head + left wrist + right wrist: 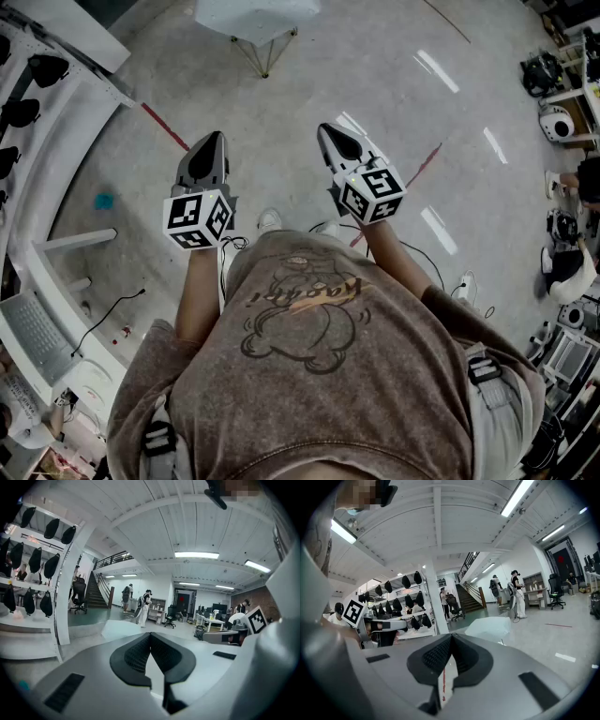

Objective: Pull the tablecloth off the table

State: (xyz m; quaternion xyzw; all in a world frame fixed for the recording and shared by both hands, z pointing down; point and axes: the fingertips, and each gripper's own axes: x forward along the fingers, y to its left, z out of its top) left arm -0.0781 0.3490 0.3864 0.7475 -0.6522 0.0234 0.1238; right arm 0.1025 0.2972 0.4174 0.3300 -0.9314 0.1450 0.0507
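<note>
Head view: the person stands on a bare concrete floor point(309, 84) with both arms held out in front, one claw in each hand. The left claw point(208, 141) and right claw point(330, 133) point forward and slightly down, side by side but apart, neither touching anything.

Left gripper view: the black ribbed pads point(138, 654) meet at the tips, so the claw is closed with nothing between them.

Right gripper view: same reading. The pads point(436, 656) are pressed together at the front, and the claw is closed and empty (only floor shows through the slot lower down).

Task item: the tablecloth point(248, 17) is white and lies draped over a small table point(265, 52) with thin metal legs. It stands straight ahead of both claw tips, well apart from them, with open floor between. In the left gripper view the cloth sits just above and a little left of the tips. In the right gripper view it sits above and to the right of them. Neither claw is in contact with it.

Surroundings:
- A white rack point(56, 103) hung with dark items stands to the left of the left claw.
- A keyboard point(37, 333) lies on a white bench behind and left of the left claw.
- A red stripe point(164, 127) on the floor runs ahead and left of the left claw.
- People stand far ahead beyond the table (too small for detail).
</note>
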